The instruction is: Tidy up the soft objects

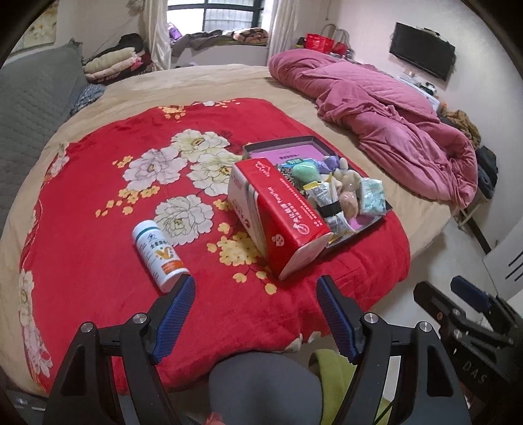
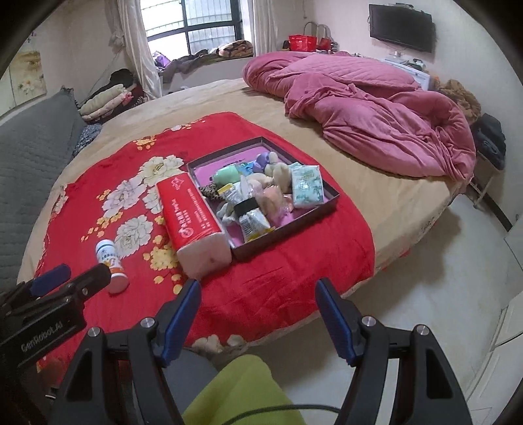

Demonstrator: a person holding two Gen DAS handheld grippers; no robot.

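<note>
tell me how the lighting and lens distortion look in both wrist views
Left wrist view: soft daylight from the window, no harsh glare; the fisheye bows the bed edge and leaves dark corners. Right wrist view: window panes blown out, red tissue pack sharp, same barrel bending, soft shadow beneath the bed.

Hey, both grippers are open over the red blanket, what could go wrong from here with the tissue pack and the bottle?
The tissue pack leans against the tray wall, so pushing it may shift the tray or spill its crowded contents. The bottle lies on its side near the left gripper and could roll off the blanket if bumped.
</note>
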